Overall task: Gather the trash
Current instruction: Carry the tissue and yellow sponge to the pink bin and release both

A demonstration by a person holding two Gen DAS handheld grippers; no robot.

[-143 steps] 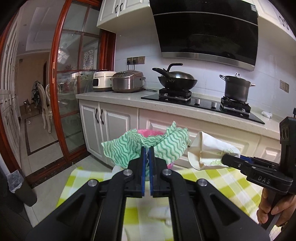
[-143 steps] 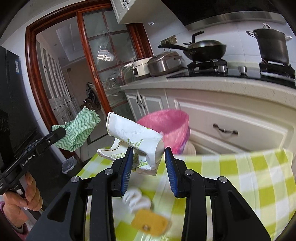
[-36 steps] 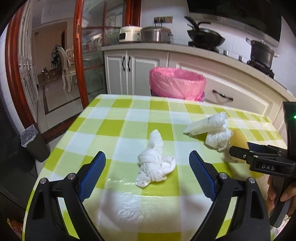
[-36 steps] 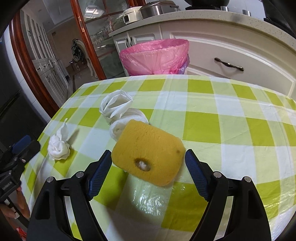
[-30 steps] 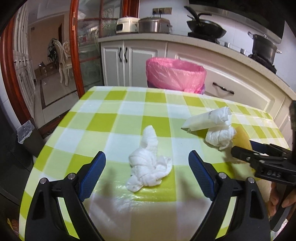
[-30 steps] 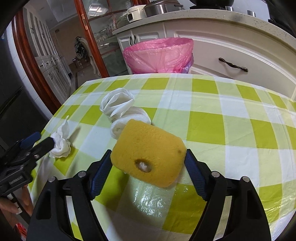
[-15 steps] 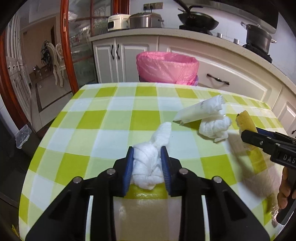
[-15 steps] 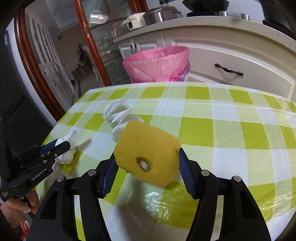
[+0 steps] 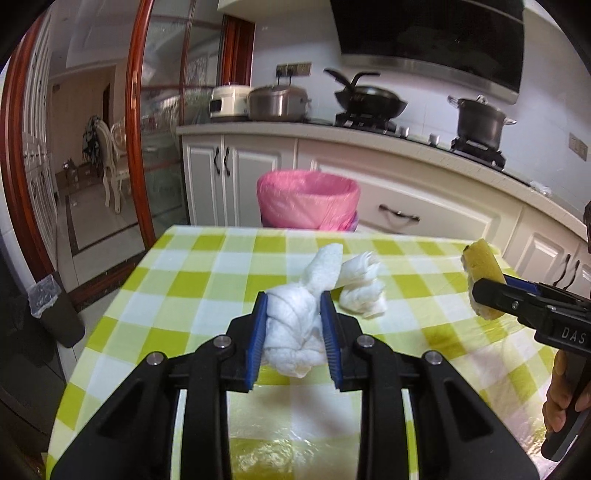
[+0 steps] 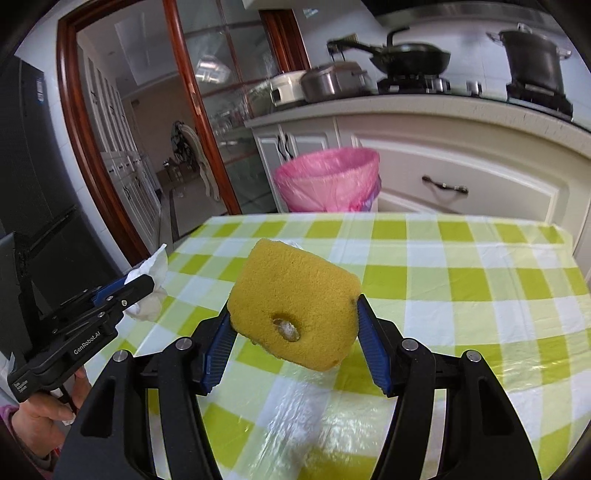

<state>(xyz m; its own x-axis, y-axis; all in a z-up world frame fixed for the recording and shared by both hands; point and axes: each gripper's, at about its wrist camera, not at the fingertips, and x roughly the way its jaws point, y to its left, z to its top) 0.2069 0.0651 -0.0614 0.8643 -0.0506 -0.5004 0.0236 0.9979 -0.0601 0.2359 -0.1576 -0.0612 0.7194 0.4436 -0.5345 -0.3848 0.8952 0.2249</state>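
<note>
Tissue wad (image 9: 293,328), white, clenched in left tongs (image 9: 294,334) above checked counter (image 9: 192,288), on the near side of the pink-lined bin (image 9: 307,199). Sponge (image 10: 293,308), yellow, clamped in right tongs (image 10: 293,343), likewise short of bin. Second tissue (image 9: 364,291) lies on counter between wad and bin.

White kitchen cabinets (image 9: 236,173) run under a pale counter (image 9: 369,134) with a rice cooker (image 9: 229,103), a steel cooker (image 9: 279,103), a wok (image 9: 369,99) and a pot (image 9: 480,120) on a gas hob; black hood (image 9: 432,33) above, white tiled wall (image 9: 554,122). Red wood-framed glass door (image 9: 162,122) on left; beyond it a tiled floor (image 9: 92,221) and pale chairs (image 9: 110,162); table with green-and-white check cloth (image 9: 207,280) in front.
</note>
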